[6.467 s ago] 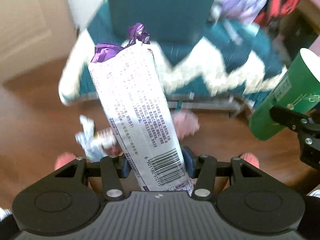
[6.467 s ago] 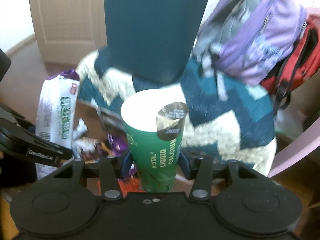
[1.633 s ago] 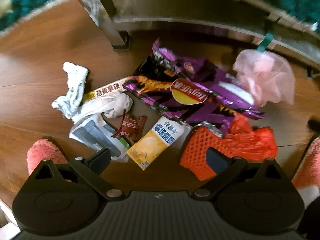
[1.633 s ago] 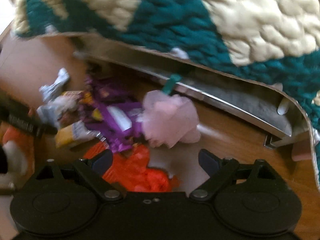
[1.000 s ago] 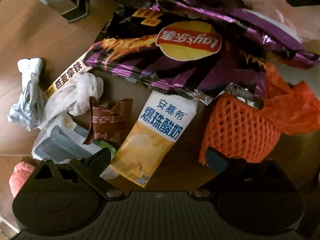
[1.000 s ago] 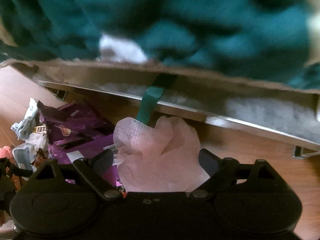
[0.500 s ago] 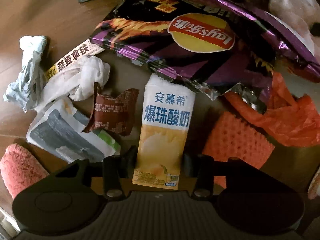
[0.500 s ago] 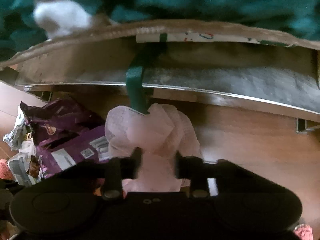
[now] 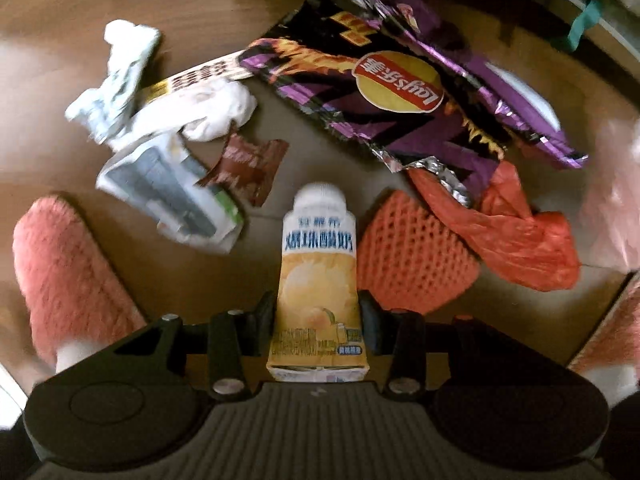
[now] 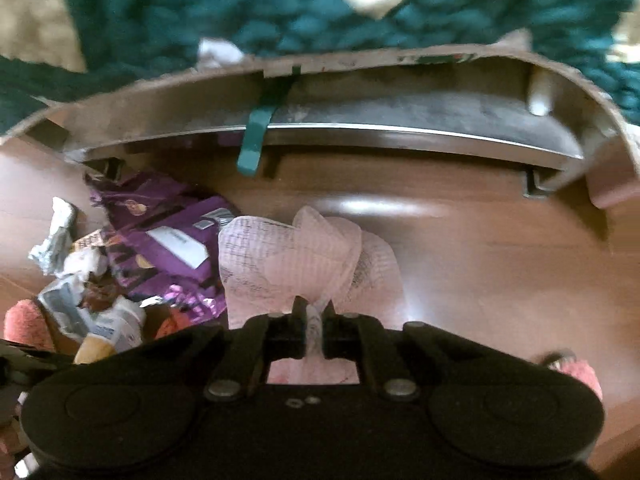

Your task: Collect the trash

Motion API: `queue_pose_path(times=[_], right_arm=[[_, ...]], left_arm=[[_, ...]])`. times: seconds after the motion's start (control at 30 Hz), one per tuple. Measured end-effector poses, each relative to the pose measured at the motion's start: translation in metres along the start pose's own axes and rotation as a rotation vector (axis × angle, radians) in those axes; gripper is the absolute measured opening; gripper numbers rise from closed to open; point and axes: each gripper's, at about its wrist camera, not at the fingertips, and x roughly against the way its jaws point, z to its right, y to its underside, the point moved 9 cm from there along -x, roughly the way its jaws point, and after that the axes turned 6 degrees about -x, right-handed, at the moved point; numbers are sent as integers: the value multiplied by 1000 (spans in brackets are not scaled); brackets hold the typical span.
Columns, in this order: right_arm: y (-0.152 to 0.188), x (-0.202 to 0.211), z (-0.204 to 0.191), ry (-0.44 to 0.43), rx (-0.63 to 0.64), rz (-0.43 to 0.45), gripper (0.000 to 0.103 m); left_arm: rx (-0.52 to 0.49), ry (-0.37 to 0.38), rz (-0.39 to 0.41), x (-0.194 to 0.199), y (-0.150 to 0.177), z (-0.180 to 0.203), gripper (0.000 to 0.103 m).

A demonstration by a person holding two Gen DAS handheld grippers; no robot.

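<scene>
**Lifting two pieces of trash off the floor at once**

Carrying one piece in each hand, we are partway through the pickup step. Our left gripper [image 9: 318, 308] is clamped on the yellow yogurt carton [image 9: 318, 280], its pads pressing the carton's two sides near the base, with the white cap end pointing away from us. Those jaws have just been closing on it, and the carton seems to be hanging clear of the wooden floor [image 9: 48, 8]. Our right gripper [image 10: 315, 326] is pinched nearly together on a fold of the pink foam net [image 10: 296, 256], having just been closing too; the rest of the net is billowing out beyond the fingertips.

We are judging the grasp as done and the carry as next. No bin is visible in either view, so we are needing to find it first. The carton is rigid and should travel well; the net is soft and held only by a thin fold, so it could slip if we swing fast.

Plenty is remaining below: the purple chip bag [image 9: 400, 80], the orange mesh sleeve [image 9: 412, 252], the red plastic bag [image 9: 520, 236], the brown wrapper [image 9: 248, 168] and the crumpled white tissue [image 9: 216, 116].
</scene>
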Motion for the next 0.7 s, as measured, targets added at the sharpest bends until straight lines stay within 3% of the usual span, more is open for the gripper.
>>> queue_pose_path(times=[0.2, 0.3, 0.5, 0.7], right_arm=[[7, 60, -11, -12, 2, 35, 5], [16, 96, -24, -34, 31, 63, 5], [30, 168, -45, -82, 67, 142, 5], [40, 241, -69, -118, 116, 242, 5]], left_arm=[[92, 23, 20, 53, 18, -16, 42], [108, 55, 67, 81, 31, -21, 42], [125, 125, 196, 151, 52, -15, 42], [123, 212, 398, 241, 72, -4, 42]])
